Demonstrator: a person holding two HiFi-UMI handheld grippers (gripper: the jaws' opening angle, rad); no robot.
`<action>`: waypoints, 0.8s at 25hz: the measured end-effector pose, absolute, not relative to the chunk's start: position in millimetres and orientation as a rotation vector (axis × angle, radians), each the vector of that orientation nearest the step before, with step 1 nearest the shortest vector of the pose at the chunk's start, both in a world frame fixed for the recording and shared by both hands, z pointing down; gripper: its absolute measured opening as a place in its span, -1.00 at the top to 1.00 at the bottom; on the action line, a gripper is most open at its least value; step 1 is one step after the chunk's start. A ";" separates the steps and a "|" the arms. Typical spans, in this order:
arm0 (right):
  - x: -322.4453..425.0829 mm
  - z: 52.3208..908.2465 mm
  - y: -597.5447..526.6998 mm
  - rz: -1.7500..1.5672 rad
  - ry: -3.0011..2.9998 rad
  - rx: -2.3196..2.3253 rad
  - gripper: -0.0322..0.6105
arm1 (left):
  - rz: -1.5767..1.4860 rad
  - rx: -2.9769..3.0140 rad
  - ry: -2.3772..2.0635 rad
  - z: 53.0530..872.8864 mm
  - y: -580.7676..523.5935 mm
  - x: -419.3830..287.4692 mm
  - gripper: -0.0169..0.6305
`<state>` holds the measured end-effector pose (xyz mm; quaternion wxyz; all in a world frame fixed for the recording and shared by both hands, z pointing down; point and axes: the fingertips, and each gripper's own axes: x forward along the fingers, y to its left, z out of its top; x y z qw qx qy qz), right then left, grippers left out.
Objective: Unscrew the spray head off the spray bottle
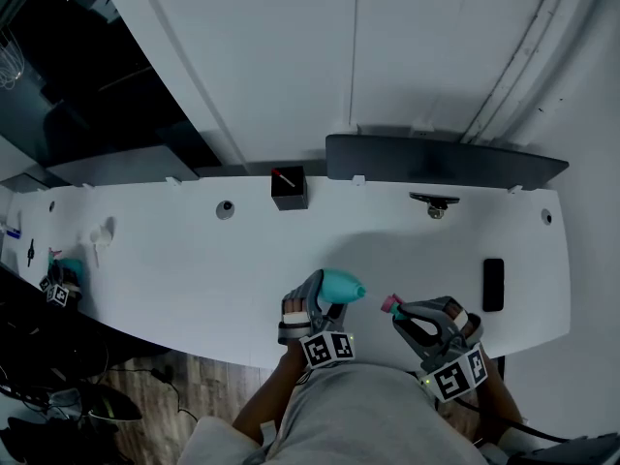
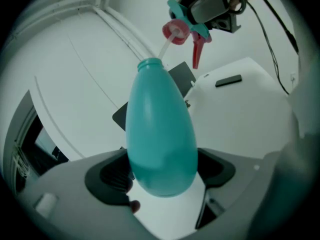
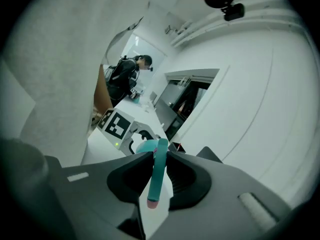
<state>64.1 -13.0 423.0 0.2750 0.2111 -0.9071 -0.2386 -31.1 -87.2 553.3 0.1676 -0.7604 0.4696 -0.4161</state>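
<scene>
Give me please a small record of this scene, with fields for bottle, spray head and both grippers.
bottle: teal, without its head, over the white table
spray head: off the neck, apart from it
tube: slants down to the neck; its end unclear
left gripper: jaws shut on bottle
right gripper: jaws shut on spray head

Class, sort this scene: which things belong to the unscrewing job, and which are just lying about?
Job: teal bottle in the left gripper; spray head in the right gripper, collar clear of the neck.
Lying about: small black box; flat black slab; long dark panel by the wall.
</scene>
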 end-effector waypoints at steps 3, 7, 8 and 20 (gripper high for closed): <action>79.8 407.1 -11.8 -0.483 -2.547 0.632 0.63 | -1.133 -2.218 1.395 550.3 -89.0 -40.0 -0.30; 111.2 403.2 -4.0 -0.257 -2.546 0.683 0.63 | -1.043 -2.302 1.499 547.6 -93.0 -56.0 -0.30; 116.6 397.7 -4.3 -0.200 -2.589 0.739 0.63 | -1.017 -2.328 1.532 547.2 -94.1 -61.3 -0.30; 63.2 467.7 -91.1 -0.050 -2.489 1.236 0.63 | -0.577 -2.690 1.727 507.6 -82.8 -43.8 -0.30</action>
